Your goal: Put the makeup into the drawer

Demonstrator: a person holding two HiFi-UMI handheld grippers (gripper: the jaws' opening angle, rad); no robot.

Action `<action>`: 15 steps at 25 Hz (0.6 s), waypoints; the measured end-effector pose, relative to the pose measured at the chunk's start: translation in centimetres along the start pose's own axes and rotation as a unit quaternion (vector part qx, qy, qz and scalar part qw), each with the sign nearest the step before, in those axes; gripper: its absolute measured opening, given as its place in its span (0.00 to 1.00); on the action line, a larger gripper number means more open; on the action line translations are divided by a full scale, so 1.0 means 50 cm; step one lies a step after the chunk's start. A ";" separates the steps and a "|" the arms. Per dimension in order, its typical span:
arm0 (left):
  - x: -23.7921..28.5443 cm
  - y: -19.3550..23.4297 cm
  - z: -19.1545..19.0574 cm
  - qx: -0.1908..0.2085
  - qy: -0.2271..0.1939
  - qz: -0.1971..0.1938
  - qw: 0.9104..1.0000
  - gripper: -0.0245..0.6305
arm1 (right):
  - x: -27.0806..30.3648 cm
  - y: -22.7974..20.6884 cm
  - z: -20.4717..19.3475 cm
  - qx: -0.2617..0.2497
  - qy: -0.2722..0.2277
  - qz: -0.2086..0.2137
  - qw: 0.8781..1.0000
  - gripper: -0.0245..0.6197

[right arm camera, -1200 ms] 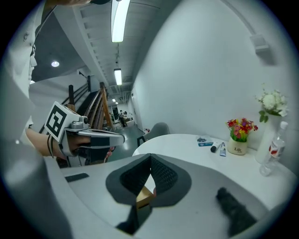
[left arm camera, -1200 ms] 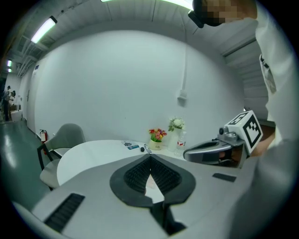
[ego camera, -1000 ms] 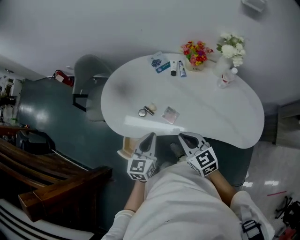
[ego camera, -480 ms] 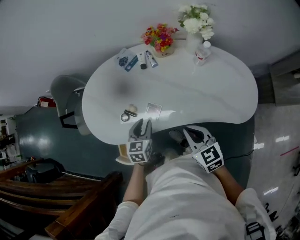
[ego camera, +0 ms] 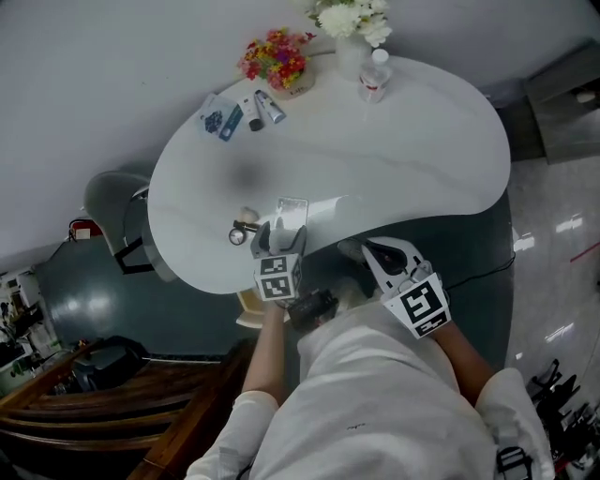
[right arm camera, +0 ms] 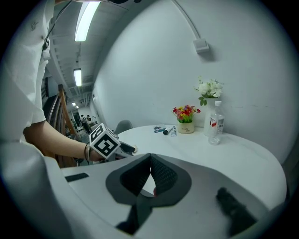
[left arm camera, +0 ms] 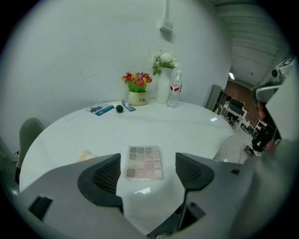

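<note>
An eyeshadow palette (ego camera: 292,212) lies flat near the front edge of the white table (ego camera: 394,159). In the left gripper view the palette (left arm camera: 144,158) sits just ahead, framed by the two jaws. My left gripper (ego camera: 277,231) hangs over the table edge right behind it; its jaws have just been opening and stand wide, touching nothing. My left gripper (left arm camera: 148,171) is empty. A small round compact (ego camera: 236,236) and a cream-coloured piece (ego camera: 247,216) lie to the palette's left. My right gripper (ego camera: 375,251) stays shut and empty by the table edge, and in its own view my right gripper (right arm camera: 150,161) has its pads together.
Tubes and a packet (ego camera: 234,114), a pot of coloured flowers (ego camera: 275,64), a vase of white flowers (ego camera: 352,23) and a bottle (ego camera: 373,75) stand along the table's far side. A pale wooden drawer (ego camera: 246,309) shows under the near edge. A grey chair (ego camera: 117,211) stands at the left.
My left gripper has come forward from below the table edge to just behind the palette, and its jaws have opened. The right gripper has stayed shut near the edge.
</note>
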State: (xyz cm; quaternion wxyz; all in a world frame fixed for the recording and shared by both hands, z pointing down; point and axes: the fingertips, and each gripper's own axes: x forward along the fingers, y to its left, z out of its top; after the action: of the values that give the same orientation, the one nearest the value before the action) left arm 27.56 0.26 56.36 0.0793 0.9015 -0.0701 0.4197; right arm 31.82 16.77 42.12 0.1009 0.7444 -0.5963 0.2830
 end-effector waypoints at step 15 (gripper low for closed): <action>0.107 0.015 -0.023 0.018 0.092 0.015 0.995 0.68 | -0.036 -0.047 -0.048 0.039 0.007 -0.031 0.999 0.06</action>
State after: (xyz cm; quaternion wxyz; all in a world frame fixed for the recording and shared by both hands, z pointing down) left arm 29.98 -0.55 61.27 0.0627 0.8592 -0.0679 0.5032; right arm 33.08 20.09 43.55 0.0852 0.7641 -0.5603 0.3082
